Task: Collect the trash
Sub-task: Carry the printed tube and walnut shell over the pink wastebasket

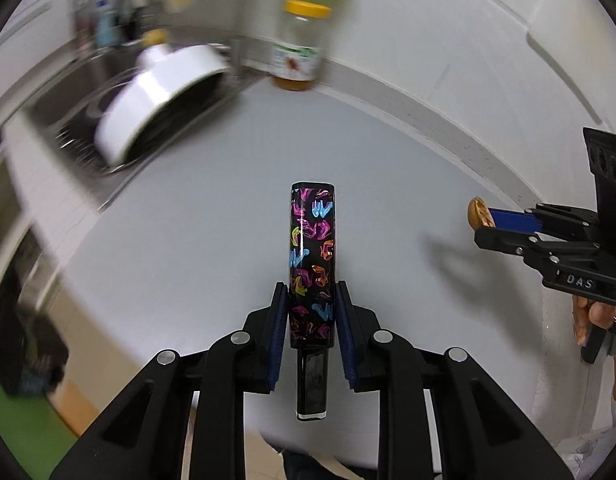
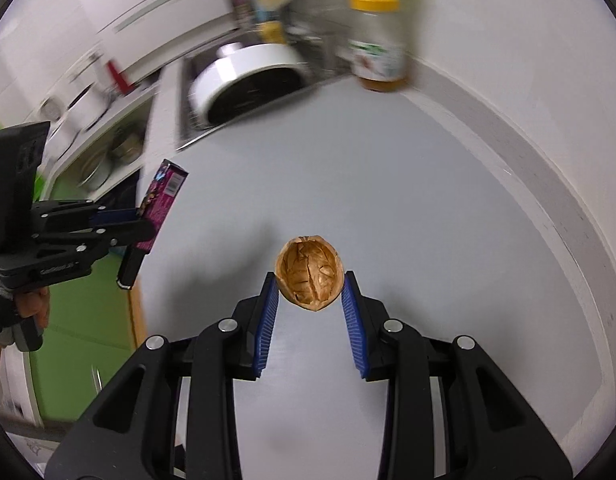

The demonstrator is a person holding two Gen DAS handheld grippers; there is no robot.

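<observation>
The left gripper (image 1: 311,312) clamps a patterned black box (image 1: 312,256), and the right gripper (image 2: 310,296) pinches a walnut shell (image 2: 309,274) above the counter (image 2: 388,200).

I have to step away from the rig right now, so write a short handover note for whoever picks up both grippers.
Left gripper: shut on the slim black carton with bright multicoloured print, held clear of the grey countertop.
Right gripper: shut on the empty brown walnut half-shell, also held clear.
Done: both trash pieces picked up.
Left: drop both in a bin; none shows in either view. The yellow-lidded jar stands at the counter's back edge.
</observation>
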